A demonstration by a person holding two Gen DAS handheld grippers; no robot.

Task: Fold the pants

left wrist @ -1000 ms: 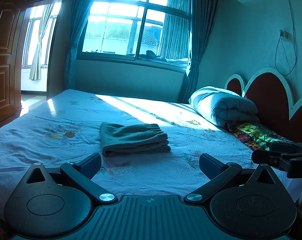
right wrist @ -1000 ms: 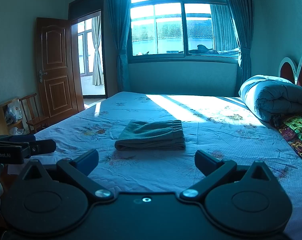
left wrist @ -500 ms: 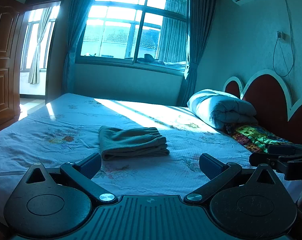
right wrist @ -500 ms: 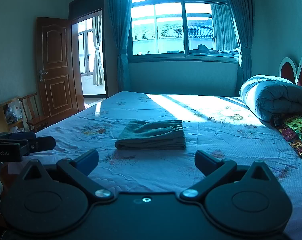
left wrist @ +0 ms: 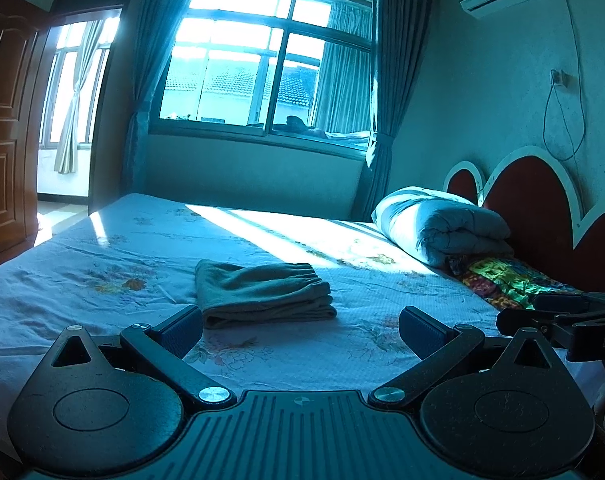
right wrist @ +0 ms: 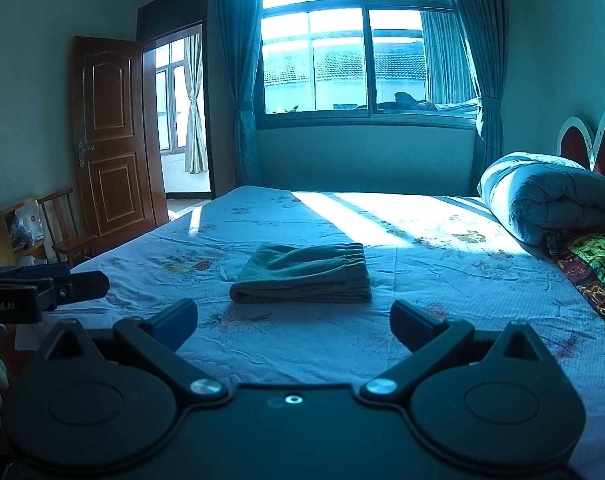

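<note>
Your folded pants [left wrist: 262, 294] lie as a compact stacked rectangle near the middle of the bed [left wrist: 102, 248], with the elastic waistband on top at the far right and the rounded fold facing you. Both tools are clear of the cloth: your left gripper [left wrist: 300, 330] stands wide, gripping nothing, and your right gripper [right wrist: 294, 320] is spread just as wide and is also empty. By the look of it the folding is finished, so the step in hand is simply to back off cleanly. Hold both tools above the sheet and draw them straight toward yourself, so that no fingertip [left wrist: 182, 330] catches the near fold. The rolled quilt [right wrist: 550, 196] by the headboard is well apart, so ignore it.
</note>
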